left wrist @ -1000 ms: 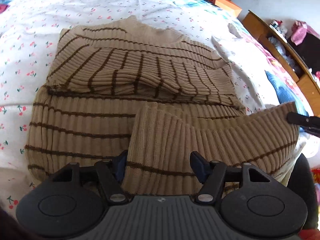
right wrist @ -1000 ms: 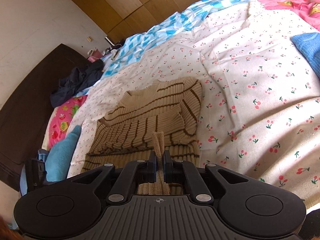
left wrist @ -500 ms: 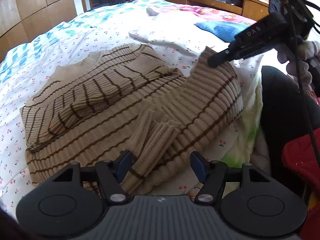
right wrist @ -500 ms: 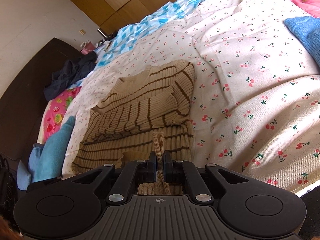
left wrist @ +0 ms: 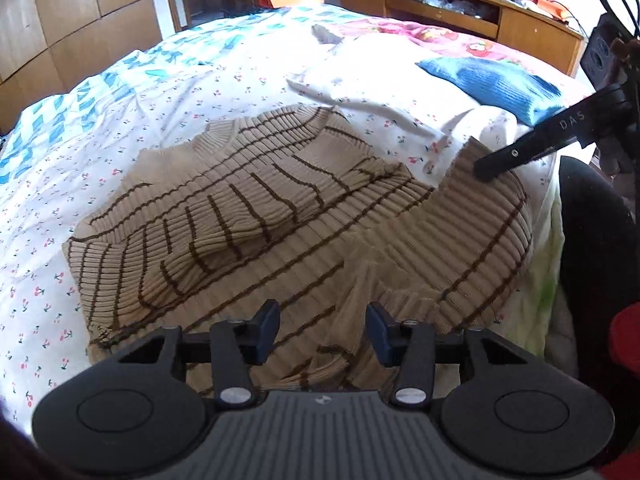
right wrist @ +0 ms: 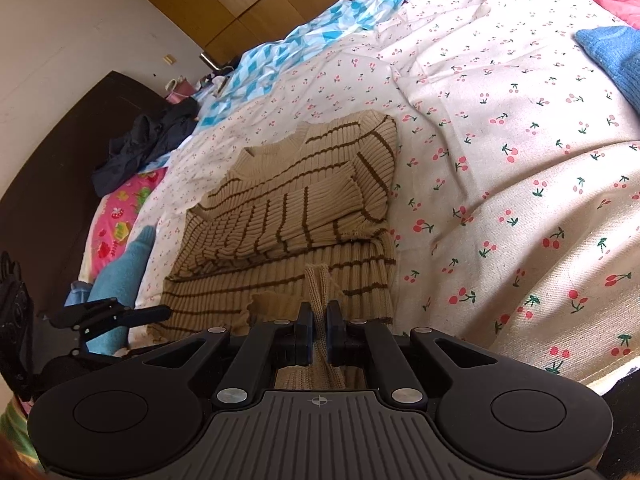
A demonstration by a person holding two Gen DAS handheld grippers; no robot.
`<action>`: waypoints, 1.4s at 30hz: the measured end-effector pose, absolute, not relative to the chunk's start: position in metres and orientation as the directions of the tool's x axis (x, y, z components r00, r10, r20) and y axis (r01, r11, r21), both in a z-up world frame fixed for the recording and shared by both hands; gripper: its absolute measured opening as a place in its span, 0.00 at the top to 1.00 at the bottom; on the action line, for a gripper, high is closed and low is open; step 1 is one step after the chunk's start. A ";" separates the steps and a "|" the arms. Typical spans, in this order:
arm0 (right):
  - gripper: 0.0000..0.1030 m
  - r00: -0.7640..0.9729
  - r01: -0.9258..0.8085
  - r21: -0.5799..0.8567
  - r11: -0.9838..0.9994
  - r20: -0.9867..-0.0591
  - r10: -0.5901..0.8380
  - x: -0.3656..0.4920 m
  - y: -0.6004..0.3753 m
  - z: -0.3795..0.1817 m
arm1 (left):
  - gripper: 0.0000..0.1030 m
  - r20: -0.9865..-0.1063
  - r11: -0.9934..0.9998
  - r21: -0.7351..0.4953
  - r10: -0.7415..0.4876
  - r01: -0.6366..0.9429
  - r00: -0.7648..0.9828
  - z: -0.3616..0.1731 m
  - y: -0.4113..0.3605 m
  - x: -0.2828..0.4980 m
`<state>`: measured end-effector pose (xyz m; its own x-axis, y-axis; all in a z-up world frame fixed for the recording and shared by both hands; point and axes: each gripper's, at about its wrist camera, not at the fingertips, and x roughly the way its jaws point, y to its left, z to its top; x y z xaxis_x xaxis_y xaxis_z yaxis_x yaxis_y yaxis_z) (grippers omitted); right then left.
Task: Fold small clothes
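Hem fold underway: right claw (right wrist: pixel 318 326) pinches striped sweater (left wrist: pixel 256 216) hem; left claw (left wrist: pixel 322 330) gapes empty (regrasp next).

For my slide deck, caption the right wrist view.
Right tool pinches the striped sweater's hem over the cherry-print sheet.

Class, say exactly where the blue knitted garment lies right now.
In the left wrist view, the blue knitted garment lies on the bed's far right, beyond the striped sweater.
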<state>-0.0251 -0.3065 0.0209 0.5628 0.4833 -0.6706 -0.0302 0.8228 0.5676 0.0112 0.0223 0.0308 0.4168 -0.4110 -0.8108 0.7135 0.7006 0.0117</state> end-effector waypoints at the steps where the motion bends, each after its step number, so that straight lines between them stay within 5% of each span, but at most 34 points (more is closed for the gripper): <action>1: 0.94 0.561 -0.027 0.568 0.822 -0.672 0.483 -0.024 -0.307 0.020 | 0.50 -0.815 0.690 0.007 -0.416 0.724 0.404 0.029 0.020 0.010; 8: 0.94 0.550 -0.015 0.581 0.813 -0.674 0.492 -0.022 -0.308 0.013 | 0.51 -0.841 0.659 0.073 -0.362 0.748 0.402 0.018 0.003 0.007; 10: 0.94 0.550 -0.016 0.585 0.811 -0.672 0.496 -0.021 -0.308 0.012 | 0.68 -0.865 0.643 0.151 -0.282 0.751 0.415 0.005 -0.005 0.008; 11: 0.94 0.551 -0.016 0.587 0.810 -0.670 0.497 -0.021 -0.308 0.012 | 0.84 -0.880 0.640 0.153 -0.259 0.753 0.399 -0.001 -0.007 0.010; 12: 0.94 0.553 -0.018 0.588 0.809 -0.668 0.498 -0.021 -0.308 0.012 | 0.86 -0.891 0.650 0.130 -0.255 0.749 0.376 -0.006 -0.007 0.013; 20: 0.94 0.613 -0.034 0.591 0.806 -0.624 0.484 -0.021 -0.312 0.029 | 0.88 -0.799 0.839 -0.009 -0.333 0.544 0.501 0.034 0.043 0.038; 26: 0.94 0.736 -0.102 0.559 0.823 -0.514 0.440 0.003 -0.312 0.073 | 0.88 -0.649 0.959 -0.101 -0.266 0.266 0.713 0.078 0.110 0.072; 33: 0.96 0.855 -0.133 0.496 0.858 -0.380 0.353 0.039 -0.298 0.104 | 0.88 -0.562 0.979 -0.128 -0.202 0.157 0.802 0.076 0.137 0.095; 42: 0.96 0.700 0.100 0.383 0.918 -0.683 0.208 0.137 -0.282 -0.024 | 0.88 -0.734 0.986 -0.166 -0.116 -0.012 0.669 -0.029 0.152 0.150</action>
